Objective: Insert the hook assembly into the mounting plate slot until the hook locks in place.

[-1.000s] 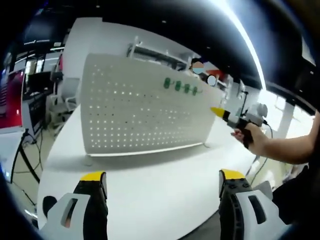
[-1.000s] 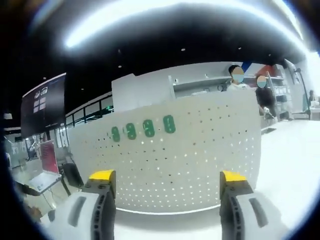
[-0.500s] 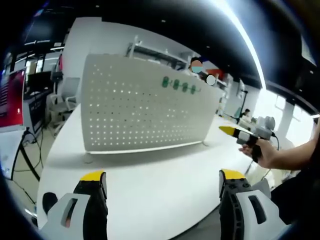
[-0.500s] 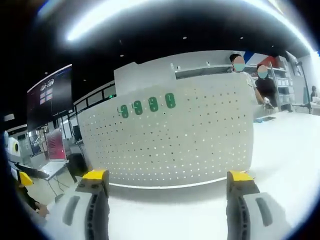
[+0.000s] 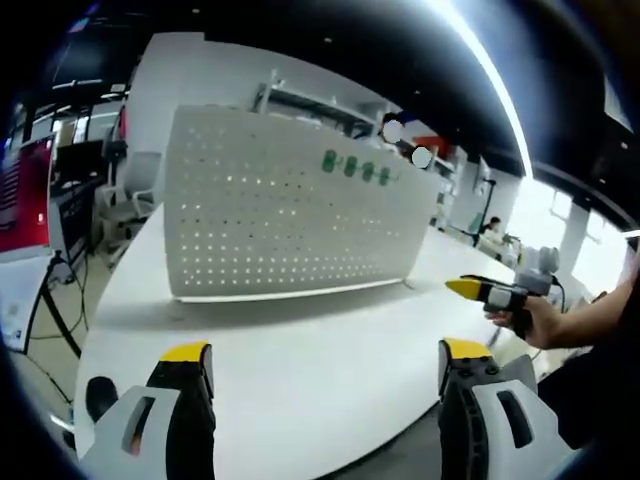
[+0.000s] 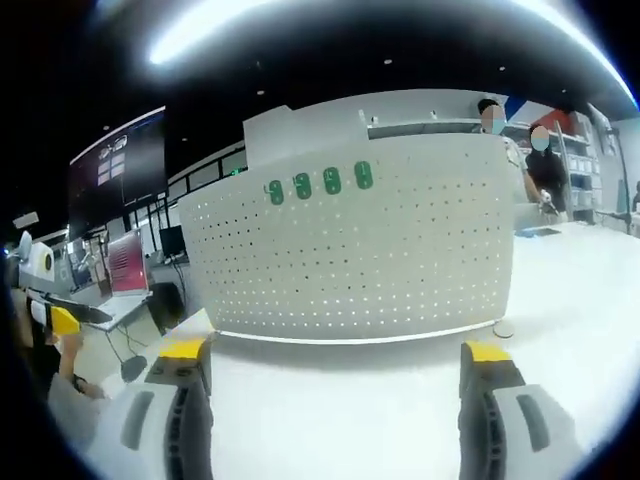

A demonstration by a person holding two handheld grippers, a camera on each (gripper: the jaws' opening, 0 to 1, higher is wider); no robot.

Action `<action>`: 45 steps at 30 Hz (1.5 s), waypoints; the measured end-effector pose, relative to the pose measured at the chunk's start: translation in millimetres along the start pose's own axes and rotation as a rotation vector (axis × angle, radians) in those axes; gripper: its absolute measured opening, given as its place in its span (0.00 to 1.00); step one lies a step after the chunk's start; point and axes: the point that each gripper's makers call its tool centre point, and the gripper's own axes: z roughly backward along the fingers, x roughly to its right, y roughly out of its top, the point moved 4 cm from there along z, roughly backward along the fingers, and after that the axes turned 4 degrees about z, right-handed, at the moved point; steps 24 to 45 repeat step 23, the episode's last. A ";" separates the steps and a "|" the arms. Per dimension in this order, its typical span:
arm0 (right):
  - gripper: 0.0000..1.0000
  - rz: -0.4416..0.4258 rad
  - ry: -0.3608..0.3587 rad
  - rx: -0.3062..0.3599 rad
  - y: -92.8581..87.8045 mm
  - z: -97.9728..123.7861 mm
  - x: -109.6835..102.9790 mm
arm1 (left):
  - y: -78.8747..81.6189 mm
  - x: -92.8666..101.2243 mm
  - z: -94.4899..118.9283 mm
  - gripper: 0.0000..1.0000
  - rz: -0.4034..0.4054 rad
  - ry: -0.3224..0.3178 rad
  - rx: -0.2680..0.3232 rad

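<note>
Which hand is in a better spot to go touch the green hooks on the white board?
Probably the right hand-held gripper. Its view faces the pegboard squarely, green hooks straight ahead between its open, empty jaws. The left hand-held gripper sees the board at more of an angle, hooks toward the far end.

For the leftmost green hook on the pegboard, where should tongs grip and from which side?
Judging cautiously: grip the leftmost green hook across its narrow width, coming straight at the upright pegboard face. It stands tall and slim in a row, with clear board on its left; its depth is too small to tell.
</note>
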 end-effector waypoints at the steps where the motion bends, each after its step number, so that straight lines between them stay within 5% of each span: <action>1: 1.00 0.007 0.002 -0.008 -1.7 1.9 0.0 | -0.1 -0.2 0.7 0.94 0.006 0.003 0.004; 23: 1.00 0.106 0.053 -0.146 -36.4 16.5 -6.5 | -6.2 7.3 3.2 0.93 0.012 0.006 -0.005; 45: 1.00 0.106 0.053 -0.146 -36.4 16.5 -6.5 | -6.2 7.3 3.2 0.93 0.012 0.006 -0.005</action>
